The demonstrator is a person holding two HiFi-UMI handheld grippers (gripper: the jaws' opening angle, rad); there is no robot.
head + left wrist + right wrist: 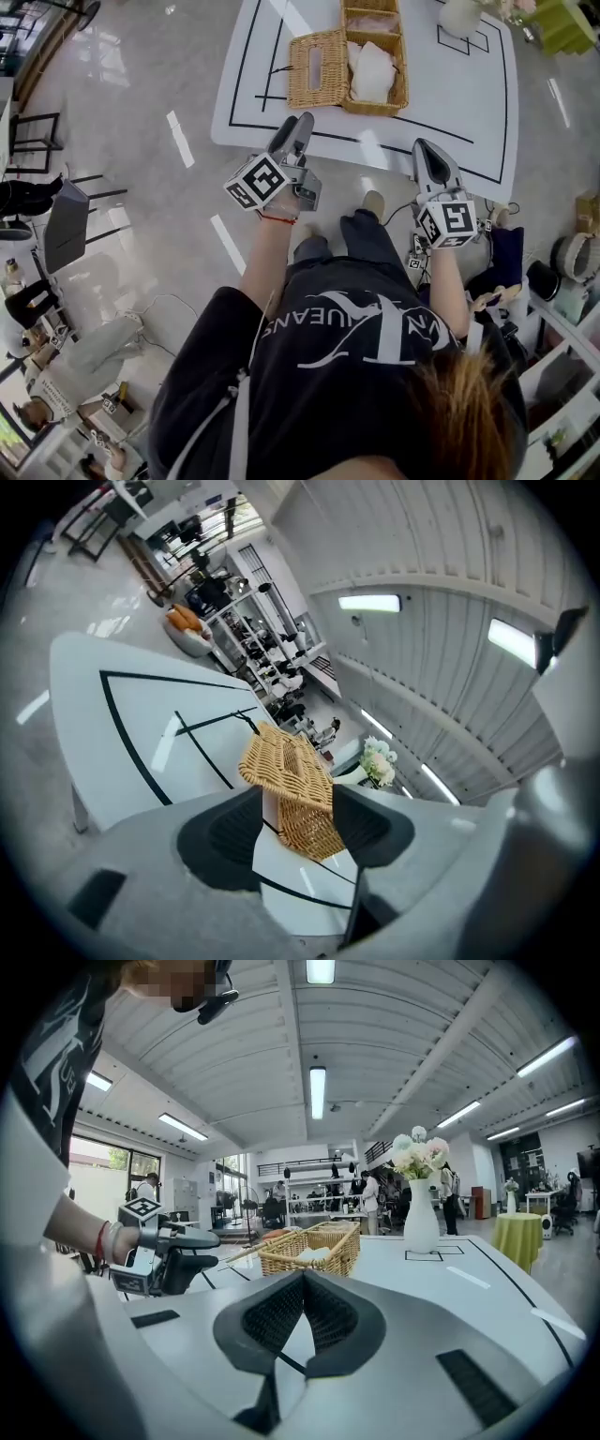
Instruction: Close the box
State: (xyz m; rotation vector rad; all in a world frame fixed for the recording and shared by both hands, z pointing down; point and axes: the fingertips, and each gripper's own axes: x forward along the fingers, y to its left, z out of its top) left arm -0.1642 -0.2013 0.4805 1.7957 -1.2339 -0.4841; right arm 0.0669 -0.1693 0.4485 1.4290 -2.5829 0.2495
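Note:
A wicker box (375, 58) with white stuff inside stands on the white table (450, 103). Its lid (317, 68) lies folded out flat to the left. My left gripper (292, 129) hovers at the table's near edge, just short of the lid, and is open. In the left gripper view the box (292, 785) shows in the gap between the pads, far off and untouched. My right gripper (424, 150) hangs over the near edge further right, its pads meeting at the tips in the right gripper view (302, 1281), with nothing held. From there the box (314, 1249) stands ahead to the left.
A white vase with flowers (421, 1213) stands on the table's far right corner, also seen from above (459, 17). Black lines mark the tabletop. Chairs (66, 225) stand on the floor to the left. Shelving and gear (562, 281) crowd the right side.

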